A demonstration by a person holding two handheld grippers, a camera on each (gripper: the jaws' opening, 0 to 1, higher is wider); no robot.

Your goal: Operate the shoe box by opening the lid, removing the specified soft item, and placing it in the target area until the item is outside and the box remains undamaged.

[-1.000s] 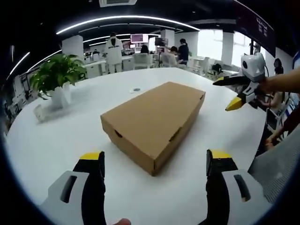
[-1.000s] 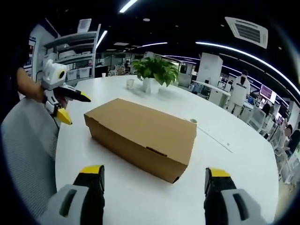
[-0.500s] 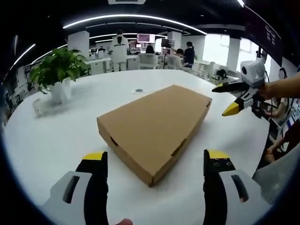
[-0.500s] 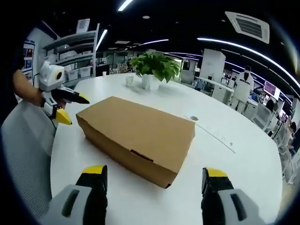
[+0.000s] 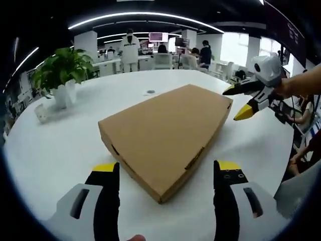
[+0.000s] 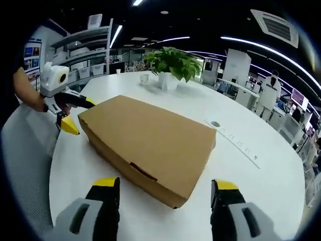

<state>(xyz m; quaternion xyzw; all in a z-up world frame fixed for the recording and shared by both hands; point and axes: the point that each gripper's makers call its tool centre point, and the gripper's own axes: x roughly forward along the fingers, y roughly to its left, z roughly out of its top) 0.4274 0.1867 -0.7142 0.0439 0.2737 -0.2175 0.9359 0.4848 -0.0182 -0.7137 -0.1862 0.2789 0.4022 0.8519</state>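
In the left gripper view, my left gripper (image 5: 165, 175) rises from the bottom edge, its yellow-tipped black jaws spread wide and holding nothing. Between and beyond them, at the centre of the frame, lies the box (image 5: 168, 133): a flat, matte brown cardboard rectangle with its lid closed, one corner pointing toward me. It rests on a smooth, round white table (image 5: 60, 145). At the upper right, my right gripper (image 5: 241, 100) hovers beside the box's far end, jaws parted. A leafy plant (image 5: 60, 73) in a white pot stands at the upper left.

In the right gripper view, my right gripper (image 6: 164, 193) comes up from the bottom, jaws wide apart and empty. The closed box (image 6: 150, 140) fills the centre. My left gripper (image 6: 75, 114) sits at its left end, jaws parted, with my hand (image 6: 30, 93) behind it. The plant (image 6: 173, 65) stands at the top centre.
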